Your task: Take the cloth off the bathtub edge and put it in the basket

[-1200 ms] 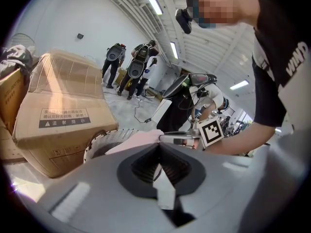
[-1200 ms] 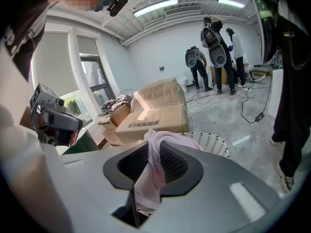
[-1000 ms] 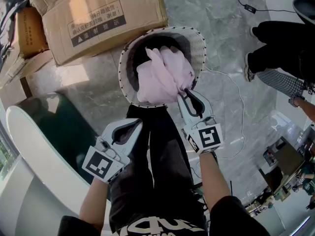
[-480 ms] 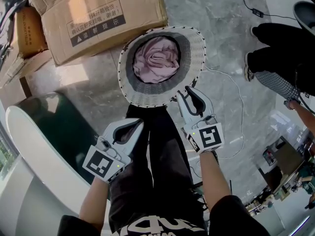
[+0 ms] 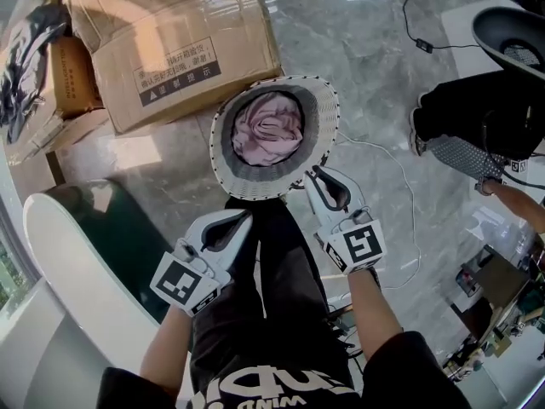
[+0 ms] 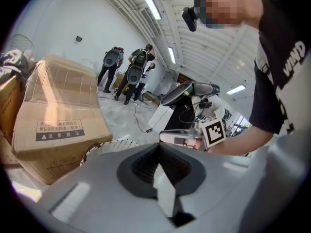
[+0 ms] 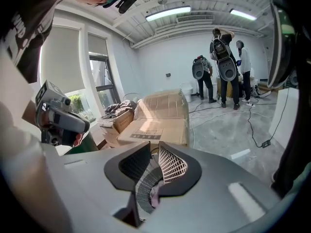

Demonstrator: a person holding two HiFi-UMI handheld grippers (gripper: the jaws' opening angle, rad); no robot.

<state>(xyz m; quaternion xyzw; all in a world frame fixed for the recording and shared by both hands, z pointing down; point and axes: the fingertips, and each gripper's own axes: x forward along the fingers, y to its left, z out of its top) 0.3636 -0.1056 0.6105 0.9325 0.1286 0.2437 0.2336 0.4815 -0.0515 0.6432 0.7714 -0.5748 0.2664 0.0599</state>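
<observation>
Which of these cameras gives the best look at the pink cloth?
The head view: it looks straight down on the pink cloth lying in the basket. The right gripper view catches only a pink sliver; the left gripper view shows just basket rim.

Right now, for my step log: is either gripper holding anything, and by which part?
Nothing is held. The left gripper and right gripper are both empty; the cloth lies loose in the basket.

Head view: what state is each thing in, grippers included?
cloth: bunched inside the basket.
basket: upright on floor, holding cloth.
bathtub edge: no cloth on it.
cardboard box: closed.
left gripper: shut, empty.
right gripper: jaws just closing, narrow gap left, empty.
</observation>
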